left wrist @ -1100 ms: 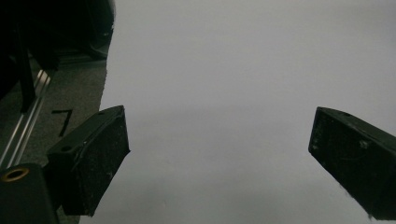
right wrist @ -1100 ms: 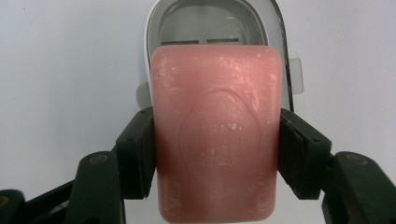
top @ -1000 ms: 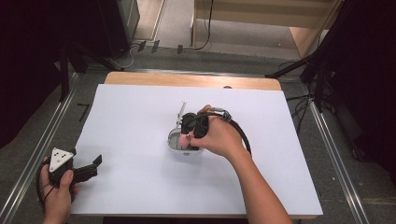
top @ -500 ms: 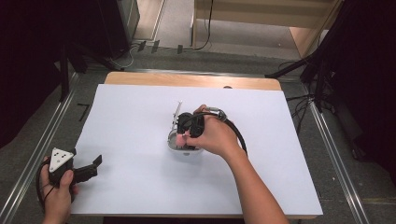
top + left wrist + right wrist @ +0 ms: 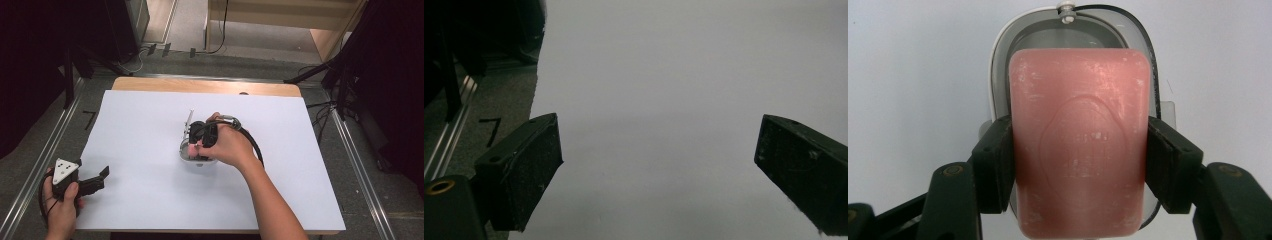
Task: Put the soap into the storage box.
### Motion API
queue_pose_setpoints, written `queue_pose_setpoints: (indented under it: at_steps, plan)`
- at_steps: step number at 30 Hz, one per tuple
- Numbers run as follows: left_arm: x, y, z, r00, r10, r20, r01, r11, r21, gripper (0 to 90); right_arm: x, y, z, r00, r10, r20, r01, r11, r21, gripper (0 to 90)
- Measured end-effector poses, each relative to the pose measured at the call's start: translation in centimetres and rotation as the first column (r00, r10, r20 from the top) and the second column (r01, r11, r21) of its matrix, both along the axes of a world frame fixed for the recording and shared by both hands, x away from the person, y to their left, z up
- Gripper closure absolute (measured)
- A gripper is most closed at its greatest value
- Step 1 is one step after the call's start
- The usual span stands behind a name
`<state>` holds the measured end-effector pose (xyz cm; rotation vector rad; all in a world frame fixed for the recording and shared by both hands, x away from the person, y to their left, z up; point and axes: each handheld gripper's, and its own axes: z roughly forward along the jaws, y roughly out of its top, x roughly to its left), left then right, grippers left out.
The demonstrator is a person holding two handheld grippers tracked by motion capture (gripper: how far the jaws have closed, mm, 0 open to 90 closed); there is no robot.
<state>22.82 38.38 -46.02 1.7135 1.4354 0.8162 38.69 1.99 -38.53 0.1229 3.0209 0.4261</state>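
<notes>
The right hand slides a tiny bit toward the left and the bottom of the high view. The right gripper goes with it, with its jaws tight on the pink soap. The forearm behind the hand swings a little to the left near the bottom edge. The thin clear lid that sticks up from the soap dish now sits a little more to the left.

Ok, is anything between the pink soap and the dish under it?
Nothing visible. The right gripper has its jaws clamped on the sides of the pink soap, directly over the open soap dish, whose grey inside shows bare above the bar.
</notes>
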Motion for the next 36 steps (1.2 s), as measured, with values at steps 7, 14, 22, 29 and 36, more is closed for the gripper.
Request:
queue_pose_setpoints:
  at_steps: [7,14,22,29,36]
  plan:
    - [0.0,0.0,0.0,1.0,0.0,-0.001,0.0,1.0,0.0,5.6,0.0,0.0,-0.1,1.0,0.0,-0.003,0.0,1.0,-0.003,38.7]
    - [0.0,0.0,0.0,1.0,0.0,0.0,0.0,1.0,-0.002,5.6,0.1,-0.1,-0.2,1.0,-0.001,0.001,0.001,0.9999,-0.013,38.9]
    - [0.0,0.0,0.0,1.0,-0.001,-0.001,0.001,1.0,0.0,5.6,-0.1,-0.6,0.8,0.9999,-0.013,-0.009,0.013,0.9989,0.045,41.8]
    - [0.0,0.0,0.0,1.0,0.001,-0.001,-0.001,1.0,0.0,5.6,-0.3,-1.5,0.8,0.9996,-0.027,-0.005,0.027,0.9982,0.053,39.5]
    - [0.0,0.0,0.0,1.0,0.001,-0.001,-0.001,1.0,-0.001,5.6,-0.5,-2.8,0.7,0.998,-0.062,-0.004,0.063,0.9958,0.066,32.1]
